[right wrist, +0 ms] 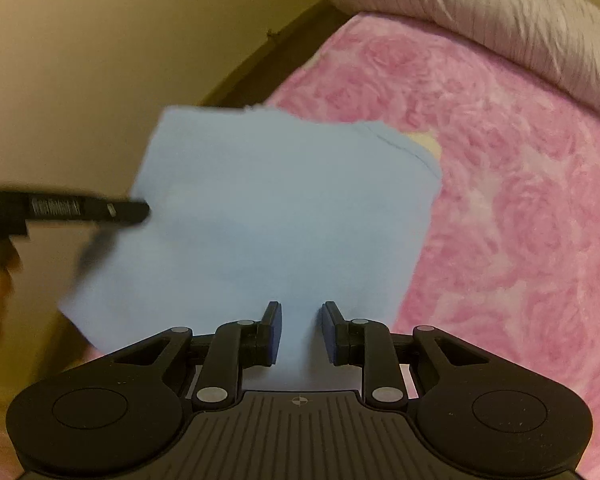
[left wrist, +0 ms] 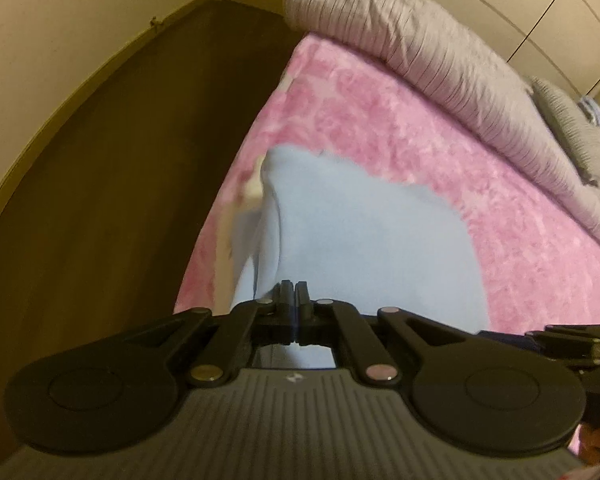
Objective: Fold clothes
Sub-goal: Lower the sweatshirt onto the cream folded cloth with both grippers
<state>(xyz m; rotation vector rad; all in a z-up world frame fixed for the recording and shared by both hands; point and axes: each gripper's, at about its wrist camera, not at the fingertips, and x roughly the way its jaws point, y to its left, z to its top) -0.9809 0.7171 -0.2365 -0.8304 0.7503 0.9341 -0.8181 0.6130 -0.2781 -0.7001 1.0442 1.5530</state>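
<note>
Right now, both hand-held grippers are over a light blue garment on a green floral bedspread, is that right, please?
Not quite: the bedspread is pink, as the right wrist view shows. The rest holds: both hand-held grippers are over the light blue garment.

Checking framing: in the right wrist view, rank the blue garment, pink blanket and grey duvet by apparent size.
1. Pink blanket
2. Blue garment, close behind, but nearer the camera, so unsure
3. Grey duvet, cropped by the frame

Black left gripper (left wrist: 295, 286) with round silver screws, ridged grey body, right gripper (right wrist: 300, 312) with blue pads (right wrist: 275, 334)
</note>
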